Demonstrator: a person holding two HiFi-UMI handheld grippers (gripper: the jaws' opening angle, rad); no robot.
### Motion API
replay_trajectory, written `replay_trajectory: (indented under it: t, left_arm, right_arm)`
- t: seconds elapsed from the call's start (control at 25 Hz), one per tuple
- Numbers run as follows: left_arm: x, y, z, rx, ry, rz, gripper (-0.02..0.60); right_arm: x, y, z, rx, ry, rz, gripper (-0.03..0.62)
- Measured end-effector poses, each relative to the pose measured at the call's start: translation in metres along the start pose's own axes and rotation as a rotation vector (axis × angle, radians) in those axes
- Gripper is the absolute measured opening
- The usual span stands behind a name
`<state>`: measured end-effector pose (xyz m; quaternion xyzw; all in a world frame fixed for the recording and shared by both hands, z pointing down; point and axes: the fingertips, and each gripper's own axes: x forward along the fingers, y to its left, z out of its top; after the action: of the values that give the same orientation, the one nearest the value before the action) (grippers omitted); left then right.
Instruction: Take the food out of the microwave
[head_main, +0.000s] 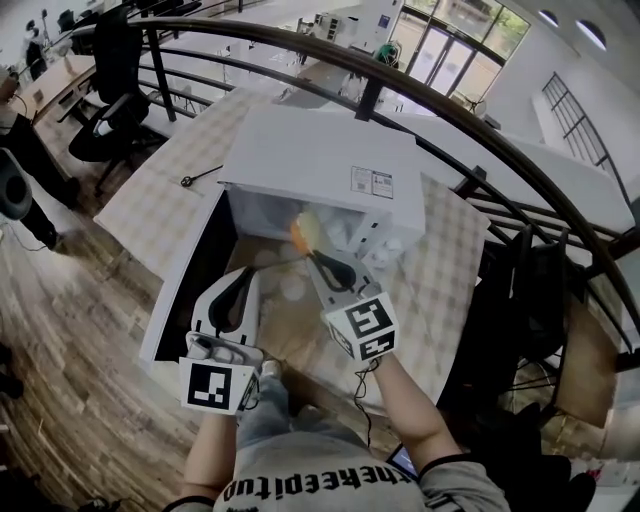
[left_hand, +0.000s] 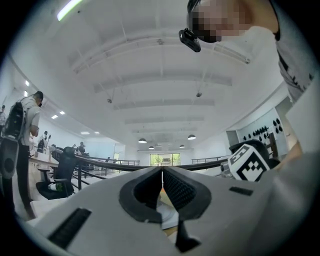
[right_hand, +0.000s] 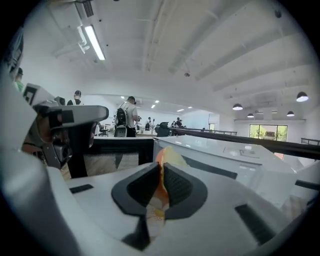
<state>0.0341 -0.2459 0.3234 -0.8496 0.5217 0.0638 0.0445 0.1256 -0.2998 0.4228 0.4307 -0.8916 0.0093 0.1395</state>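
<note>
Microwave (head_main: 320, 150): a white box set on the checked desk (head_main: 150, 190), with its door (head_main: 185, 290) swung wide open to the left in the head view.
Food (head_main: 303, 232): a thin orange and yellow packet, seen against the open cavity just under its top edge. Whether it has fully cleared the opening cannot be told.
Right gripper (head_main: 314, 257): closed on the food, with the packet pinched flat between the black pads and sticking out past the tips. In the right gripper view the microwave (right_hand: 225, 150) is seen beyond the packet (right_hand: 167, 156).
Left gripper (head_main: 243, 277): held lower and to the left, in front of the open door. Its jaws are pressed together with nothing between them.
Surroundings: a dark curved railing (head_main: 450, 110) is seen behind the desk and an office chair (head_main: 105, 110) to the left.
</note>
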Motion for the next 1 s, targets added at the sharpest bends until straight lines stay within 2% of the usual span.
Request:
replay_trajectory:
  t: [0.6,1.0]
  left_arm:
    - [-0.029,-0.033,0.023,0.014,-0.013,0.002,0.011]
    - [-0.049,-0.053,0.043,0.031,-0.034,0.003,0.011]
  right_arm:
    - [-0.089,0.008,0.035,0.111,-0.148,-0.038,0.034]
    - [-0.139,0.015,0.056,0.117,-0.222,-0.070,0.034]
